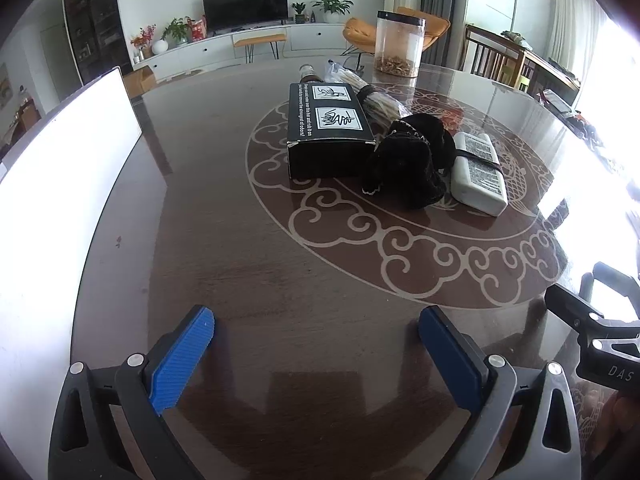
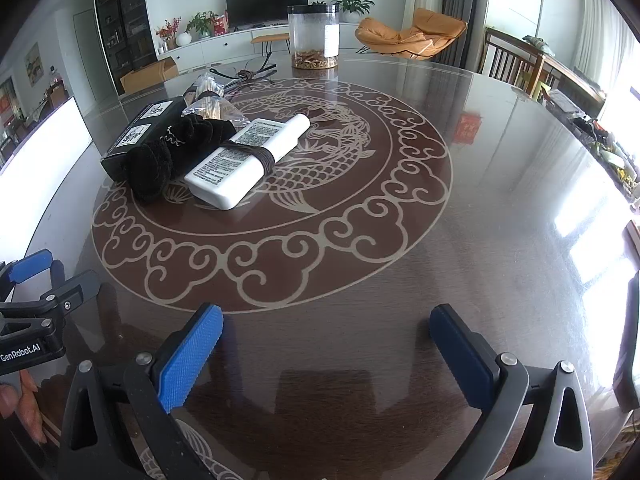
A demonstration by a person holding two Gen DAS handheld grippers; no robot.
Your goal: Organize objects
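A black printed box (image 1: 326,128) (image 2: 138,132), a black velvet pouch (image 1: 408,164) (image 2: 168,156), a white bottle with a dark band (image 1: 478,170) (image 2: 244,160) and a bagged bundle of sticks (image 1: 370,98) (image 2: 210,104) lie together on the dark round table (image 1: 240,240) (image 2: 400,260). A clear jar with a black lid (image 1: 399,44) (image 2: 314,36) stands at the far side. My left gripper (image 1: 316,332) is open and empty, well short of the box. My right gripper (image 2: 326,332) is open and empty, near the front edge.
A white panel (image 1: 60,184) (image 2: 44,152) stands at the table's left. The right gripper's body (image 1: 592,328) shows in the left view, the left gripper's body (image 2: 36,312) in the right view. Wooden chairs (image 2: 516,60) stand behind the table.
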